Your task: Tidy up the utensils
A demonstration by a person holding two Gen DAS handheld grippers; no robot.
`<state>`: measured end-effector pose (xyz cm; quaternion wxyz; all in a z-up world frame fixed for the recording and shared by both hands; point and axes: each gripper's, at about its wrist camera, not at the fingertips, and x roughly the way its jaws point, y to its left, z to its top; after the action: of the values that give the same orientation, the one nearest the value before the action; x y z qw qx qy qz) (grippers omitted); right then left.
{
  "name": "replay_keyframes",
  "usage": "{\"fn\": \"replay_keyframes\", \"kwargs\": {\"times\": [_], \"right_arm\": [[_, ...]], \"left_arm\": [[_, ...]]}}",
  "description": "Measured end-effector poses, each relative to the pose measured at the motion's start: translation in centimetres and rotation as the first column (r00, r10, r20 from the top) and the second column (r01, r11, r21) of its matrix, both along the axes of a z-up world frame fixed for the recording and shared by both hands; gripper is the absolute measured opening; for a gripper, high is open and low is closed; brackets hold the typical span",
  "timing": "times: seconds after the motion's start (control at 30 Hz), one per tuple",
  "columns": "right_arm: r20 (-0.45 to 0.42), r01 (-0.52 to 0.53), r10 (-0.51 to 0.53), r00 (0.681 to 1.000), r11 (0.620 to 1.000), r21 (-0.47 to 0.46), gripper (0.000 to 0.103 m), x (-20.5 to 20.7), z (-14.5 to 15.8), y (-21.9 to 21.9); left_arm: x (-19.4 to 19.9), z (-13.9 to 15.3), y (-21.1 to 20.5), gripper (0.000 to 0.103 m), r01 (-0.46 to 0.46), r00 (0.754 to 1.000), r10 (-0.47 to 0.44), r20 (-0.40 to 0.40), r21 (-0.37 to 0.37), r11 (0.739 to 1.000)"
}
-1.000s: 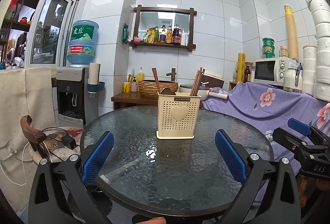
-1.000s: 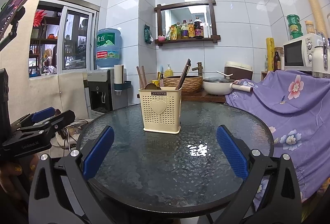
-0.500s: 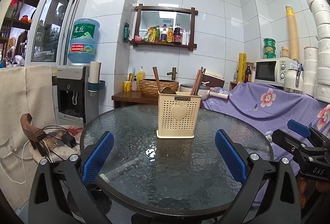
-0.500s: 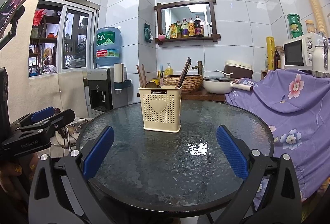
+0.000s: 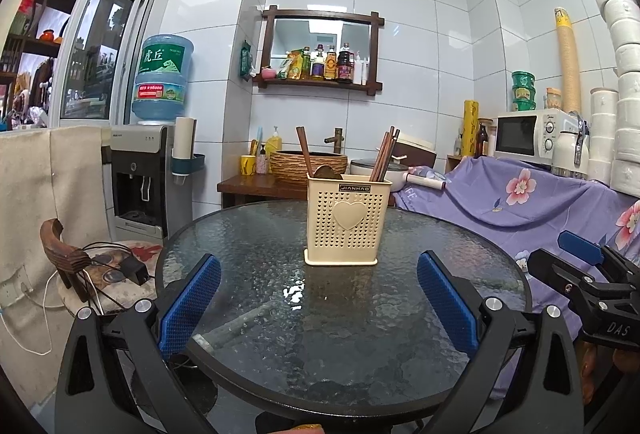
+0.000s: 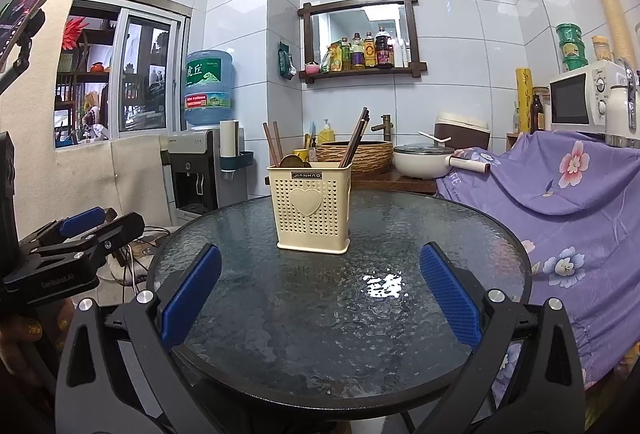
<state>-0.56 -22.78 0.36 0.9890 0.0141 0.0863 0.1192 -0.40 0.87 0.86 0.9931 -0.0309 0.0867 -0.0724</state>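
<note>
A cream perforated utensil holder [image 5: 343, 220] with a heart on its front stands upright on the round glass table [image 5: 248, 246]; it also shows in the right wrist view [image 6: 311, 208]. Brown chopsticks [image 5: 385, 154] and a wooden spoon [image 5: 327, 171] stand inside it, seen too in the right wrist view [image 6: 355, 138]. My left gripper [image 5: 318, 300] is open and empty, near the table's front edge, short of the holder. My right gripper [image 6: 320, 294] is open and empty, likewise short of the holder. Each gripper shows at the edge of the other's view.
A chair [image 5: 100, 266] with cables stands left of the table. A water dispenser [image 5: 148, 178] is behind it. A purple flowered cloth [image 6: 560, 186] covers furniture on the right. A side table [image 5: 256, 188] with a woven basket [image 5: 308, 164] and a pot [image 6: 420, 160] stands behind.
Both views shift very slightly; the holder sits a touch lower in frame. Both grippers stay open and empty.
</note>
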Motion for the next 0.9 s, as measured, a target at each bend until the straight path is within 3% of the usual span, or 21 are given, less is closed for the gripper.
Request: {"fn": "replay_keyframes", "kwargs": {"times": [0.9], "right_arm": [[-0.002,-0.004,0.004,1.0,1.0,-0.007,0.098,-0.25,-0.06,0.17]], "left_arm": [[0.04,-0.07,0.0,0.097,-0.001,1.0,0.001,-0.002,-0.002,1.0]]}}
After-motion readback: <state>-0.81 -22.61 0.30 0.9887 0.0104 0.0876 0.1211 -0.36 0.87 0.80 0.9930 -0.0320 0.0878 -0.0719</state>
